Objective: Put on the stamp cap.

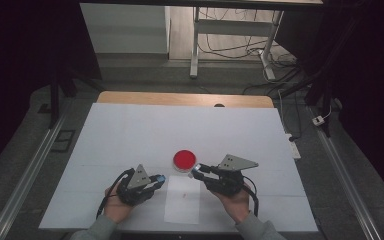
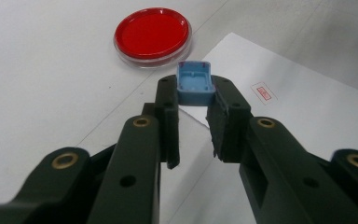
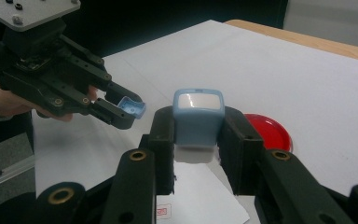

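My left gripper (image 1: 160, 178) is shut on a small hollow blue cap (image 2: 195, 84), pinched at its fingertips with the open side facing the camera. My right gripper (image 1: 196, 171) is shut on a blue stamp body (image 3: 198, 119) with a white face on its top end. The two grippers face each other above a white paper sheet (image 1: 182, 202), a small gap apart. In the right gripper view the left gripper (image 3: 121, 112) and its cap (image 3: 131, 106) hang to the upper left of the stamp body. A round red dish (image 1: 185, 159) in a clear rim sits just beyond both tips.
The paper sheet (image 2: 284, 121) carries one small red rectangular print (image 2: 264, 92). A white cover (image 1: 130, 130) spreads over the table, with a wooden edge (image 1: 180, 98) at the far side. Beyond it are a desk frame and loose cables on the floor.
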{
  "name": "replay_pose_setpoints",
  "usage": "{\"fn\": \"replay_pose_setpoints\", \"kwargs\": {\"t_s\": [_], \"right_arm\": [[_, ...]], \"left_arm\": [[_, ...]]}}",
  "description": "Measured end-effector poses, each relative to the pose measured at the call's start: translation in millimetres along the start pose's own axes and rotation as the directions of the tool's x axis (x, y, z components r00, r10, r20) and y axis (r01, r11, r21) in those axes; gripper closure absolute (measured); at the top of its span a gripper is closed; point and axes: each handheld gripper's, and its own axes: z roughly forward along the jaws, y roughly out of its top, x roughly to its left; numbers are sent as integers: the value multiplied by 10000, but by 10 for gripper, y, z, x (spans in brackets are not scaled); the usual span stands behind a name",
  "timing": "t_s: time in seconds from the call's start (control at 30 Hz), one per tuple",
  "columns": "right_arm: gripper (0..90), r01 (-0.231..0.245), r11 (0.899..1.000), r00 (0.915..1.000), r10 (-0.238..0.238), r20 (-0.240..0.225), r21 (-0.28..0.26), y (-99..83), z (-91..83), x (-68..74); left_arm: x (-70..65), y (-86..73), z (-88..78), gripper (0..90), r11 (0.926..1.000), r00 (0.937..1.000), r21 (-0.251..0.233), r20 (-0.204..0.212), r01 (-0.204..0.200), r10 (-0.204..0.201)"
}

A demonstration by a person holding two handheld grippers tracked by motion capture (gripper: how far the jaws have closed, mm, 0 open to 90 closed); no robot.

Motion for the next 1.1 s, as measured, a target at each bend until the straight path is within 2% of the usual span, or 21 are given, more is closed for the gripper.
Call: {"fn": "replay_pose_setpoints", "kwargs": {"t_s": [0.47, 0.57, 0.67, 1.1], "right_arm": [[668, -33, 10000, 10000, 33, 4, -61, 6, -11, -3], [667, -47, 10000, 10000, 47, 21, -88, 9, -14, -2], [667, -67, 9999, 10000, 68, 26, -138, 11, -14, -2], [667, -165, 9996, 9998, 167, 85, -216, 36, -17, 6]], "left_arm": [[-59, 98, 128, 739, 9999, 9999, -56, 141, -92, 92], [-76, 129, 154, 739, 9998, 9999, -156, -11, -150, 150], [-107, 174, 180, 740, 9990, 9990, -240, -258, -377, 371], [-200, 330, 397, 740, 9983, 9991, -403, -3, -427, 427]]}}
